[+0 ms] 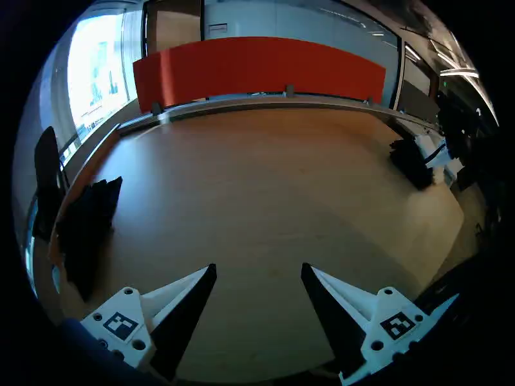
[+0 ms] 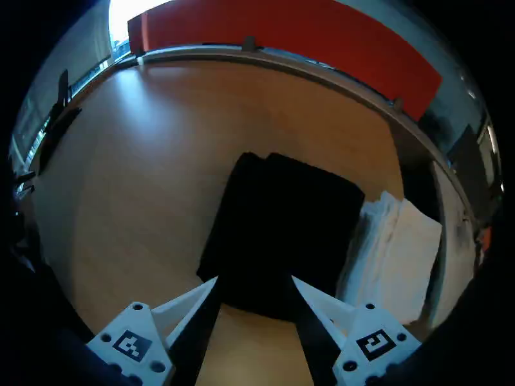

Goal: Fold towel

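A black folded towel [image 2: 283,225] lies on a wooden table [image 2: 129,161], right in front of the open right gripper [image 2: 254,278].

In the right gripper view, the towel is a flat dark rectangle near the middle of the table. A stack of white folded towels [image 2: 399,257] touches its right edge. The right gripper's two fingers are spread apart with nothing between them, and their tips overlap the towel's near edge. Whether they touch the cloth cannot be told. A red partition [image 2: 290,32] runs along the far edge of the table. In the left gripper view, the left gripper [image 1: 258,265] is also spread wide and empty over bare wood [image 1: 257,180]. A dark bundle [image 1: 87,225] sits at the table's left edge, and a bright window [image 1: 96,71] lies beyond it.
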A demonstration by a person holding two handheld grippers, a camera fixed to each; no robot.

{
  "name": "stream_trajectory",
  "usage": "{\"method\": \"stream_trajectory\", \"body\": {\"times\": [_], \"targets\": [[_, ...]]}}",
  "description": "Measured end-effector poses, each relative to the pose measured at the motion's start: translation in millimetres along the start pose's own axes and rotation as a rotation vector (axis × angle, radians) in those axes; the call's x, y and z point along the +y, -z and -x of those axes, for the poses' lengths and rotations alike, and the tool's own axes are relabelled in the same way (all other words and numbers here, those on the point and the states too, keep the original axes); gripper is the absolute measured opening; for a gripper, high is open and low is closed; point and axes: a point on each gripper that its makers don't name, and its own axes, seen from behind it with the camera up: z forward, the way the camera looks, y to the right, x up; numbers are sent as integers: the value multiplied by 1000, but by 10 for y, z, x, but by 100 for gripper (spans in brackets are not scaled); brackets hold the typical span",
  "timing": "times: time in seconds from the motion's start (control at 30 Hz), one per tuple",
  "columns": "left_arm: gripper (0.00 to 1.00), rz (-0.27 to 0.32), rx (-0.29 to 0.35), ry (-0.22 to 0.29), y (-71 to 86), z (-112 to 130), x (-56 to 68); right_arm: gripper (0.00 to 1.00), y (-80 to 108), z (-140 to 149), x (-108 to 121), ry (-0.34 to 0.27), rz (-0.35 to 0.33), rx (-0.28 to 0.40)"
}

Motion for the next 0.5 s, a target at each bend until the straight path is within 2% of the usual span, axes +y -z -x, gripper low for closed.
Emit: {"method": "stream_trajectory", "body": {"times": [0.17, 0.33, 0.43, 0.5], "targets": [[98, -4, 1, 9, 9, 16, -29, 68, -52, -125, -202, 19, -38, 13], [98, -8, 2, 11, 21, 25, -51, 66, -104, -153, -289, 35, -50, 5], [98, -10, 1, 13, 25, 29, -65, 61, -116, -151, -313, 38, -53, 2], [98, -10, 0, 15, 24, 34, -73, 55, -122, -143, -321, 39, -54, -1]]}}
